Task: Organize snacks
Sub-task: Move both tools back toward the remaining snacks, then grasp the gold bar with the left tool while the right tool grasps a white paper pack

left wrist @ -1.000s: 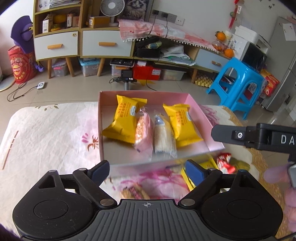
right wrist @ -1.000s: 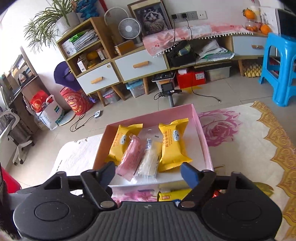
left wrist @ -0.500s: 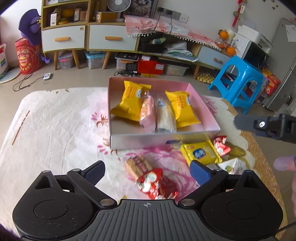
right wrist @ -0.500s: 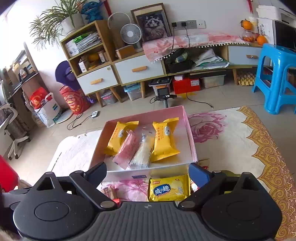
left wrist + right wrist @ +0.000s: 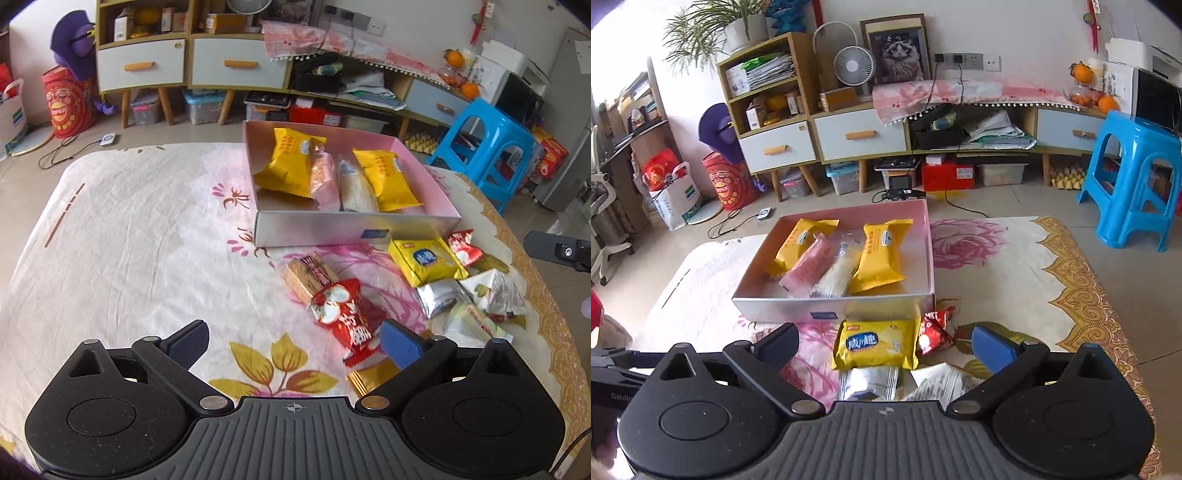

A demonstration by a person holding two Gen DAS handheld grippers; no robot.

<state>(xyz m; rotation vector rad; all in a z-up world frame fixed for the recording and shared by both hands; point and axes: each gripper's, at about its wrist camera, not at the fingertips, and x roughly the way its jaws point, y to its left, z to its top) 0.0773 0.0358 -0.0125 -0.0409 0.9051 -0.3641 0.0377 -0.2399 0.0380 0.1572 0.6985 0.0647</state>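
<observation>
The table wore a flowered cloth [image 5: 140,229], and behind it stood the drawer unit [image 5: 820,140] and the blue stool [image 5: 1134,173]. A second before, you had both tools up close to the pink box [image 5: 351,232], and most of the loose packets lay hidden under them. By this moment you had drawn both back toward yourself, so the whole scatter in front of the box showed. Your left gripper [image 5: 293,341] stood wide apart with nothing between its pads. Your right gripper [image 5: 886,341] had its jaws opening, wider than a second earlier, and was empty too.

That looked to me like a drop just finished: four packets lay side by side in the box, and you were lining up the next pick.

The red packet [image 5: 343,317] lay just ahead of your left tool, touching the brown biscuit pack [image 5: 308,275]. The yellow cracker packet [image 5: 875,343] lay between your right tool's fingers, with a silver packet [image 5: 870,384] overlapping its near edge. That crowding probably stood in your way; a grab could have caught two at once.
</observation>
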